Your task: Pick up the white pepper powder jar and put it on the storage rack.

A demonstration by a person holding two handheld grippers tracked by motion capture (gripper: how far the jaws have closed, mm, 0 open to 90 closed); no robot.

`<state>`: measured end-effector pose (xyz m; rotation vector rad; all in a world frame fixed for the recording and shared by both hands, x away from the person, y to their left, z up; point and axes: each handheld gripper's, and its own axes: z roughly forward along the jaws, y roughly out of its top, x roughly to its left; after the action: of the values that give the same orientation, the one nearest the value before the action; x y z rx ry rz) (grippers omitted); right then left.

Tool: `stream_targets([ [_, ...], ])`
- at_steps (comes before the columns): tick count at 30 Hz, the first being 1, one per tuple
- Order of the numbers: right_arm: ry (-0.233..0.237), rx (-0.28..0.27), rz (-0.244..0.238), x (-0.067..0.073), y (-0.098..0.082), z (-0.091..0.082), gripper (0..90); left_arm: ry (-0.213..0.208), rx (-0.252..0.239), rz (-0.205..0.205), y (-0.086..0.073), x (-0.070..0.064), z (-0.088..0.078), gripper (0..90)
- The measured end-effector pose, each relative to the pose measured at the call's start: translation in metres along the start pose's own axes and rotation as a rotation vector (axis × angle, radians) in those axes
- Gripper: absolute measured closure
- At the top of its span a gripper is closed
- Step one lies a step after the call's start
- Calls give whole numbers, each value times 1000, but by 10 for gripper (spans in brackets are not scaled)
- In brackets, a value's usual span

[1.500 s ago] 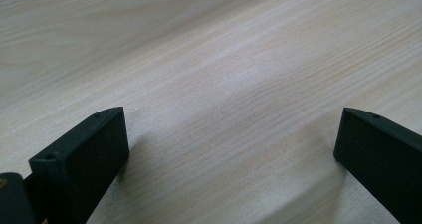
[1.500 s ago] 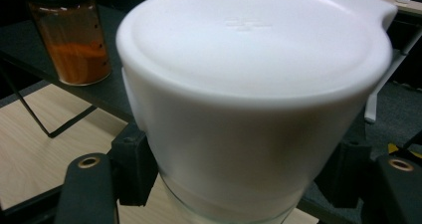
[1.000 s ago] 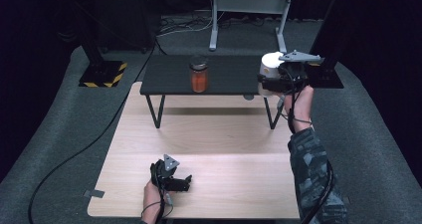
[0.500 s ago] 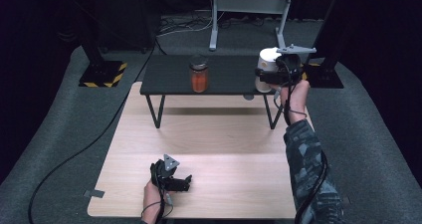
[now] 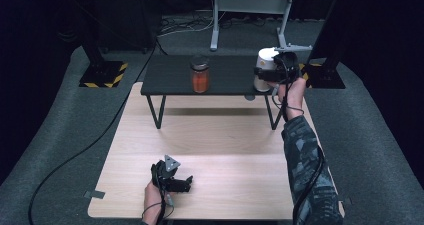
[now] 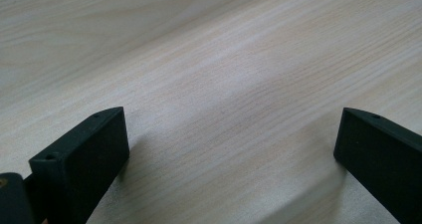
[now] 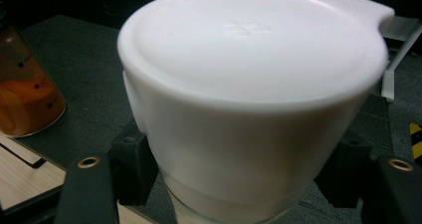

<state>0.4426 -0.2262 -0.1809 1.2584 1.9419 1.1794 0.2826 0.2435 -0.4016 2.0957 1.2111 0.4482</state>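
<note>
- White lidded container: stands upright at the right end of the dark raised shelf, near its front right corner. Long axis vertical; flat lid with a tab at one side, body narrowing downward.
- Right hand-held gripper: directly at the container, approaching from the right end of the shelf. In the right gripper view the container sits between the two black jaws, one on each flank of the lower body. The jaws look closed against its sides (contact itself is hidden by the flaring body, so this is a judgement).
- Right arm: stretched far forward over the right edge of the wooden tabletop, sleeve along that edge, hand level with the shelf top.
- Jar with orange contents: upright at the middle of the shelf, dark lid, well apart from the container, on its left.
- Left hand-held gripper: rests low at the near edge of the tabletop, left of centre. Jaws wide apart, bare wood between them, nothing held.
- Nearer hand: the right by far; the left is well apart from both shelf items.
</note>
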Motion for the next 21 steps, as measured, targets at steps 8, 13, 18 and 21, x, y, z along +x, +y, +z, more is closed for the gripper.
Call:
stream_targets([
  [8, 13, -34, -5, -3, -11, -2, 296, 0, 0, 0, 0, 0, 0, 7],
  [13, 9, -28, -12, -2, -10, -1, 295, 0, 0, 0, 0, 0, 0, 7],
  [18, 11, -17, -21, -3, -7, -1, 292, -1, -1, 0, 0, 0, 0, 9],
  [21, 0, 12, -28, -1, -1, -1, 218, -1, 0, 1, 0, 0, 0, 9],
])
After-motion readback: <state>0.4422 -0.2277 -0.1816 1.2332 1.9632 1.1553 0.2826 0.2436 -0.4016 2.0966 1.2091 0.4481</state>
